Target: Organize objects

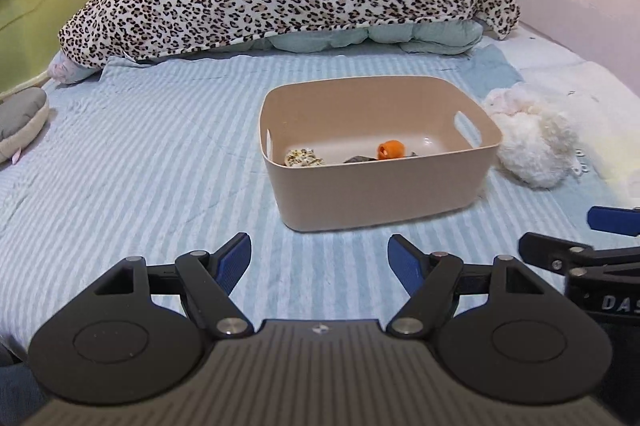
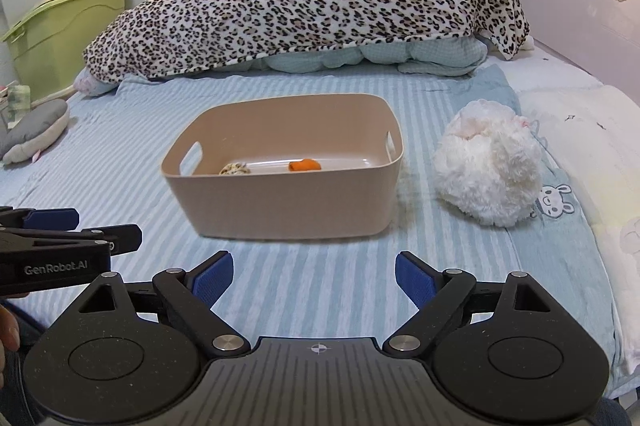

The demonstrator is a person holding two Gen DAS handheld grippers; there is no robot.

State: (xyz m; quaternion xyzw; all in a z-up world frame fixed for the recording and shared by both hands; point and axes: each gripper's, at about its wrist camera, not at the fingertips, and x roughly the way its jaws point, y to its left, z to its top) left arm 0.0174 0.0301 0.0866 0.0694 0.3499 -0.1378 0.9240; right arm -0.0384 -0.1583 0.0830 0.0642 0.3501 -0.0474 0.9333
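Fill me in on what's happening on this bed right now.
A person is tidying small things into a beige bin on the striped bed. Both the left tongs and the right tongs are open and empty, held short of the bin. An orange item and a spotted item already lie inside. A fluffy white plush sits on the bed beside the bin, not yet put away.

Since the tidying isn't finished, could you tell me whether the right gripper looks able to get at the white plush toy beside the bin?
Probably yes. The right gripper is open and holds nothing, and the white plush toy lies on the bedsheet to the right of the bin, apart from it, with only bare sheet between.
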